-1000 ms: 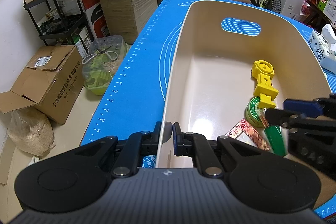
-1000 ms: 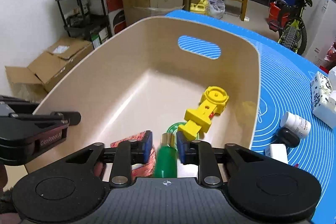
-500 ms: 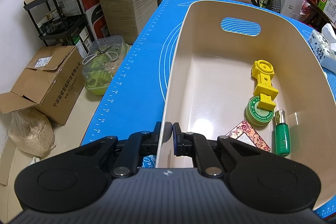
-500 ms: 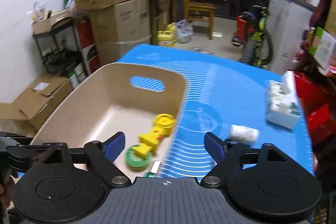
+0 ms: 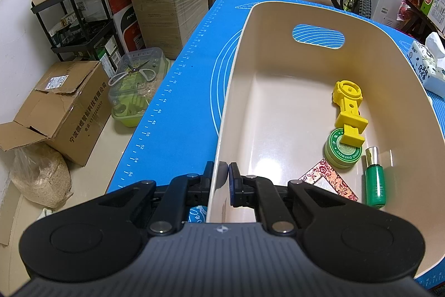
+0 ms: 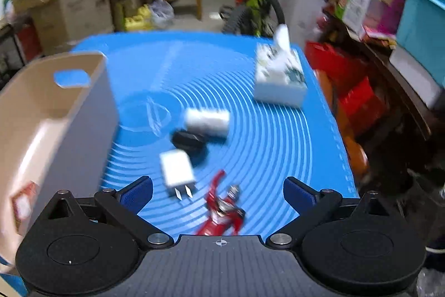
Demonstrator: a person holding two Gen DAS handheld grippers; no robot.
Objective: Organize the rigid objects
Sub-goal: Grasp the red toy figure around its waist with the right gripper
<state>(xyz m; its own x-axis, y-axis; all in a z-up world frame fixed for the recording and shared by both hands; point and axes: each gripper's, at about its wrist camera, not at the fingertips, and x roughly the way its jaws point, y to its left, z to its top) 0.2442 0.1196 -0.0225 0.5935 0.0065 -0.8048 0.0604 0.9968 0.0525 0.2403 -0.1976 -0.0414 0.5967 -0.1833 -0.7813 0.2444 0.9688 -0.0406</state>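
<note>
Left hand-held gripper (image 5: 224, 174): jaws pinched on the near rim of the beige bin (image 5: 395, 52), one finger outside the wall and one inside, presumably to steady the bin while items are dropped in. Right hand-held gripper (image 6: 218, 192): jaws spread wide and empty, poised over the blue mat (image 6: 278, 157) on the tabletop beside the bin, apparently lining up the next pick.

Bin contents, four items, grouped at its right side: one yellow toy (image 5: 349, 109), its lower end resting on one green tin (image 5: 343, 153); one green bottle (image 5: 374, 181) lying just beside the tin; one red patterned card (image 5: 331, 177) flat on the floor.

Loose on the mat, four items (view blurred): one white plug (image 6: 176, 167), prongs toward the camera; one black object (image 6: 187, 141) touching it; one white bottle (image 6: 207, 121) on its side; one red figure (image 6: 221, 213), nearest the open jaws and so the likeliest next target. One tissue pack (image 6: 279, 80) sits farther back.
</note>
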